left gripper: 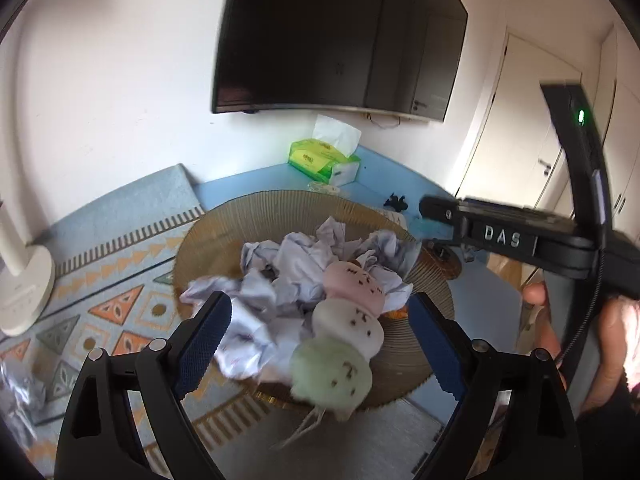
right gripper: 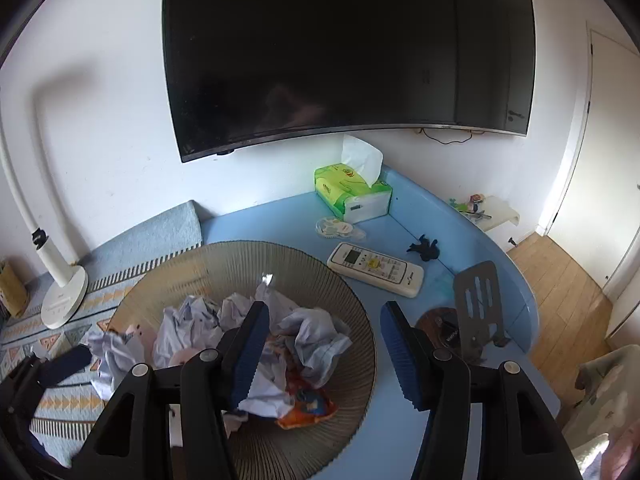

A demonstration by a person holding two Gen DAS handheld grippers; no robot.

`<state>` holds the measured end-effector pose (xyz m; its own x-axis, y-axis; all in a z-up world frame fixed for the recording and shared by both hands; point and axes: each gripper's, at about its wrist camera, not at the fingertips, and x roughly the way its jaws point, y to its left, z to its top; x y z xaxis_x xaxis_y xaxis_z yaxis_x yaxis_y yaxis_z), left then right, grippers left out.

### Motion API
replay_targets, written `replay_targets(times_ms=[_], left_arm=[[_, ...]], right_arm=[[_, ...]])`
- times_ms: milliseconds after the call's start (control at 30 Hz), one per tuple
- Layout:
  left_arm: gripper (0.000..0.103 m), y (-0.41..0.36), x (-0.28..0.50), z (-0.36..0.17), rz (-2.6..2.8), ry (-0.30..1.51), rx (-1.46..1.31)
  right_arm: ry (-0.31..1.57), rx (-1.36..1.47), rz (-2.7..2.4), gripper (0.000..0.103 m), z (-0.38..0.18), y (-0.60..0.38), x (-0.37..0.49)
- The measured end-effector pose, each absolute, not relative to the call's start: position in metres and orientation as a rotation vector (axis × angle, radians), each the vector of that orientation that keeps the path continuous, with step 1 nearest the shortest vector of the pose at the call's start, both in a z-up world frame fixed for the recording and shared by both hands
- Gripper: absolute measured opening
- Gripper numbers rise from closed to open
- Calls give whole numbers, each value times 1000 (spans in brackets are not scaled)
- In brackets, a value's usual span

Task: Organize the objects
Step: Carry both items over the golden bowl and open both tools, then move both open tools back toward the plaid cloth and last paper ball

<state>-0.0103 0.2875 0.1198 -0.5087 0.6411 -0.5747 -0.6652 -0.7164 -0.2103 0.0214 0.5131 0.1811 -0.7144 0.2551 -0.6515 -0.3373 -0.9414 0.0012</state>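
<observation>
Left gripper point(left gripper: 320, 344) is spread wide in its own view, and nothing is pinched between its blue pads point(left gripper: 208, 344). A plush skewer toy point(left gripper: 344, 336) of three soft balls, pink, cream and green, lies between the two fingers, on top of crumpled papers point(left gripper: 288, 272) in a ribbed brown basket point(left gripper: 248, 216). The long axis of the toy runs from the far pink ball to the near green ball, almost along the fingers, a little toward the right one. I cannot tell if a pad touches it. Farther right, the right gripper point(left gripper: 500, 236) crosses the view with a hand point(left gripper: 616, 344) holding it; its fingers are hidden here. Beyond the basket a green tissue box point(left gripper: 324, 160) stands on the blue table point(left gripper: 384, 168).

Seen from the right wrist, the right gripper point(right gripper: 324, 352) is also spread, holding nothing, above the near right part of the same basket point(right gripper: 240, 264). Between its fingers lie crumpled papers point(right gripper: 308, 336) and an orange snack wrapper point(right gripper: 308, 404). The toy is almost hidden here. A white remote point(right gripper: 376, 268) and a grey slotted stand point(right gripper: 476, 300) lie to the right on the table.

In my judgement the left gripper is nearer to the toy, so closing there should catch it across its middle.
</observation>
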Motion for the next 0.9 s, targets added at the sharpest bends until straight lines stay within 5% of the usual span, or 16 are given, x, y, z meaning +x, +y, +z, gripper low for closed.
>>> replay_targets(times_ms=[167, 300, 333, 433, 600, 900], left_arm=[[89, 213, 22, 116, 2319, -122, -772], [92, 151, 41, 115, 2501, -61, -760], [103, 134, 44, 113, 2554, -26, -761], [102, 75, 45, 103, 2710, 15, -776], [102, -11, 22, 62, 2825, -214, -913], [102, -57, 23, 41, 2874, -469, -918]], right_arm=[[156, -1004, 2797, 56, 196, 447, 63], [73, -999, 3049, 64, 202, 369, 82], [69, -999, 3092, 68, 197, 353, 84], [-23, -1049, 3192, 70, 165, 296, 79], [43, -1332, 3200, 70, 88, 248, 32], [3, -1208, 3095, 73, 54, 245, 12]])
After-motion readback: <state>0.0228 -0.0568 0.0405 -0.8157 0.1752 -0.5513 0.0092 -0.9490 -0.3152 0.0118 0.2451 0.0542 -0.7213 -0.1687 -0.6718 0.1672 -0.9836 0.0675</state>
